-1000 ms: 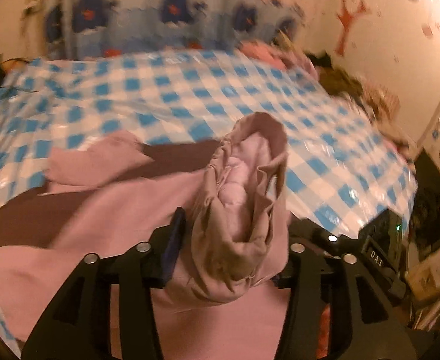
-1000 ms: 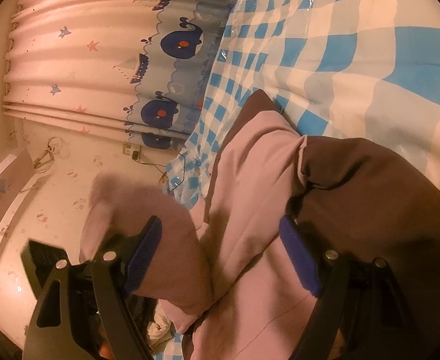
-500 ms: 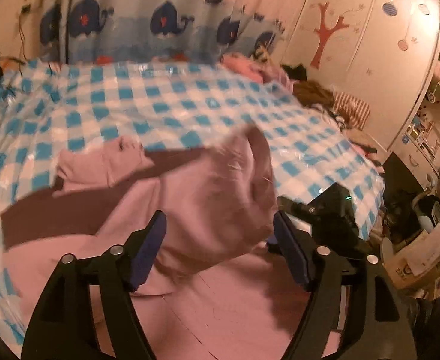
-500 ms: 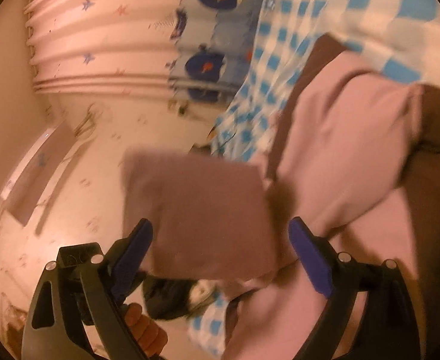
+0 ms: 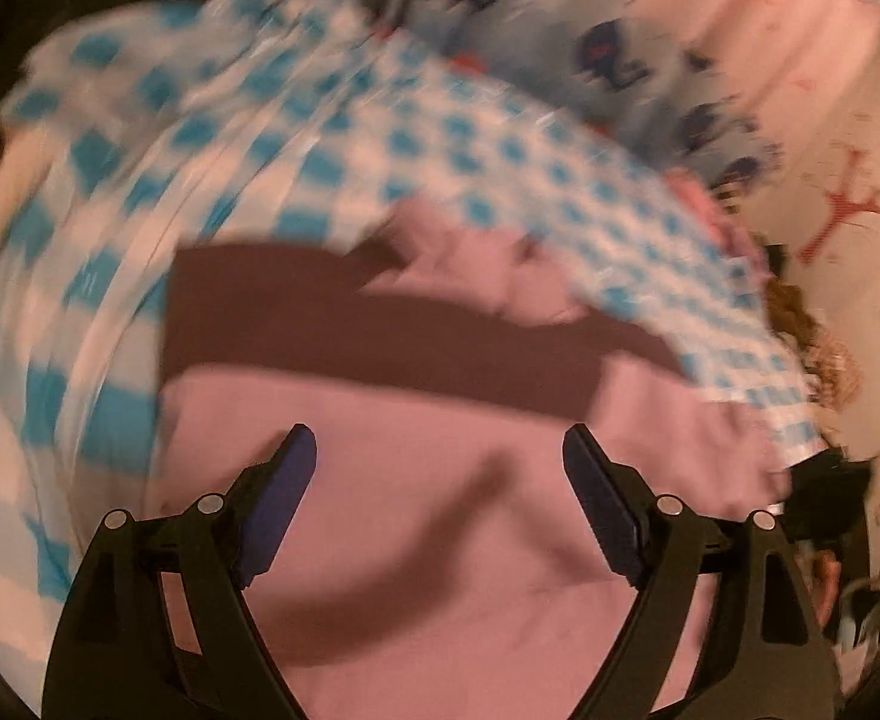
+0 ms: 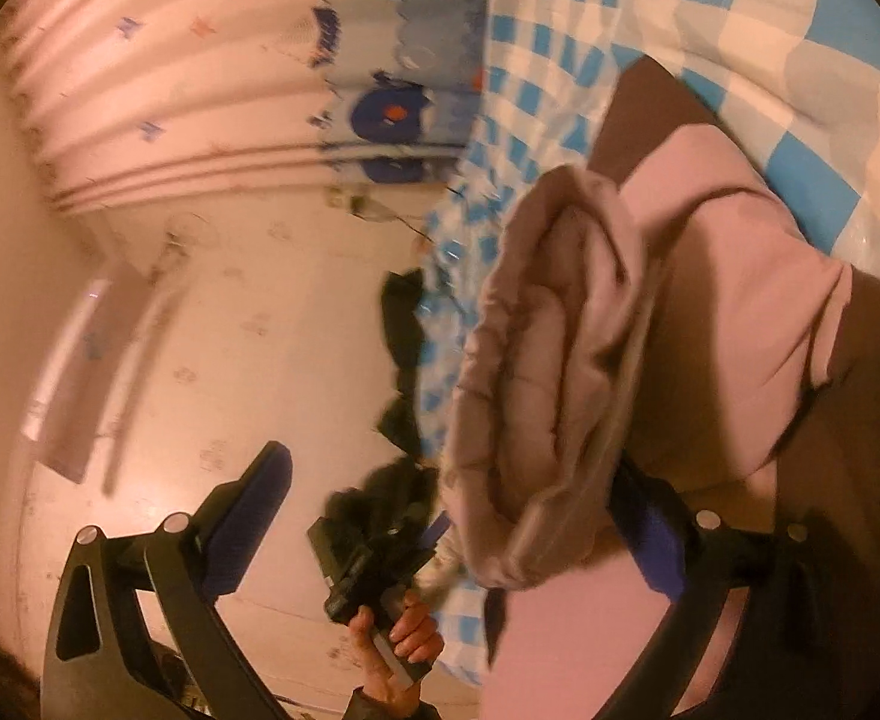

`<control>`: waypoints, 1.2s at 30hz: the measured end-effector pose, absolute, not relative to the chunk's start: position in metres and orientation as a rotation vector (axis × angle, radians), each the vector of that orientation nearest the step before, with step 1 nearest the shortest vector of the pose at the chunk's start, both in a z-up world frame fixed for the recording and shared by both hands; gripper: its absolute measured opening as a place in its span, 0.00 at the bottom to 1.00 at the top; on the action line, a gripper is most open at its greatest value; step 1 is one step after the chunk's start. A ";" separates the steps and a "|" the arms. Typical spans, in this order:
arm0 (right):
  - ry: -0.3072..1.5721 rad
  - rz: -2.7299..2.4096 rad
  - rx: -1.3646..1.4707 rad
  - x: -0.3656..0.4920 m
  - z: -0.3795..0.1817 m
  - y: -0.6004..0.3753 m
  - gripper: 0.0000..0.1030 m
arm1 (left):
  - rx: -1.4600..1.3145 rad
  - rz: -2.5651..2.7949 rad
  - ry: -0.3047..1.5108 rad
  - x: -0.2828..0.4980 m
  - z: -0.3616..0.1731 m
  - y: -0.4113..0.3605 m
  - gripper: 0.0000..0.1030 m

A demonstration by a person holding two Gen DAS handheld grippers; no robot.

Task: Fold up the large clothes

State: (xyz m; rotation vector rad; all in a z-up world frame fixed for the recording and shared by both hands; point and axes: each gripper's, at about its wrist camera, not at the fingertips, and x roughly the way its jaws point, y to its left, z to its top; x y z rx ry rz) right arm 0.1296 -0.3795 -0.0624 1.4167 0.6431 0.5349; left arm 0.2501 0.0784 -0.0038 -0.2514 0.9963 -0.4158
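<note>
A large pink garment [image 5: 451, 516] with dark brown panels [image 5: 380, 330] lies on the blue-and-white checked bed cover [image 5: 332, 138]. My left gripper [image 5: 440, 474] is open and empty, just above the flat pink cloth. In the right wrist view the same garment [image 6: 733, 312] shows with a bunched, ribbed pink cuff or hem [image 6: 547, 384] standing up between the fingers. My right gripper [image 6: 457, 510] is open; the cloth drapes against its right finger. The person's other hand holding the left gripper [image 6: 380, 576] shows below.
A curtain with blue whales [image 6: 398, 54] hangs behind the bed. Other clothes [image 5: 799, 324] are piled at the bed's far right by a wall with a red tree sticker [image 5: 841, 210]. Pale floor [image 6: 212, 396] lies beside the bed.
My left gripper let go of the bunched pink cloth, opened and swung over the flat garment. The right gripper stayed open while the cuff fold moved in against its right finger.
</note>
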 end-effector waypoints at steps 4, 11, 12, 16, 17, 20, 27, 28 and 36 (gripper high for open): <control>0.725 0.499 1.310 0.145 -0.062 -0.373 0.93 | -0.241 -0.399 0.969 0.240 -0.018 0.084 0.78; 0.827 0.444 1.034 0.156 -0.044 -0.348 0.27 | -0.060 -0.344 0.884 0.219 0.008 0.072 0.78; 0.813 0.444 0.994 0.156 -0.036 -0.345 0.26 | -0.052 -0.344 0.876 0.219 0.014 0.072 0.78; 0.697 0.462 0.851 0.158 0.016 -0.336 0.21 | -0.035 -0.324 0.817 0.215 0.034 0.075 0.78; 0.665 0.473 0.824 0.158 0.030 -0.334 0.21 | -0.042 -0.320 0.785 0.213 0.044 0.078 0.78; 0.510 0.530 0.704 0.156 0.093 -0.324 0.20 | -0.091 -0.304 0.693 0.211 0.070 0.089 0.78; 0.515 0.474 0.643 0.179 0.082 -0.332 0.20 | -0.157 -0.250 0.728 0.232 0.055 0.099 0.81; 0.573 0.432 0.688 0.186 0.053 -0.343 0.20 | -0.161 -0.239 0.763 0.237 0.042 0.098 0.81; 0.785 0.268 0.805 0.182 -0.065 -0.376 0.20 | -0.178 -0.173 0.959 0.264 -0.039 0.104 0.81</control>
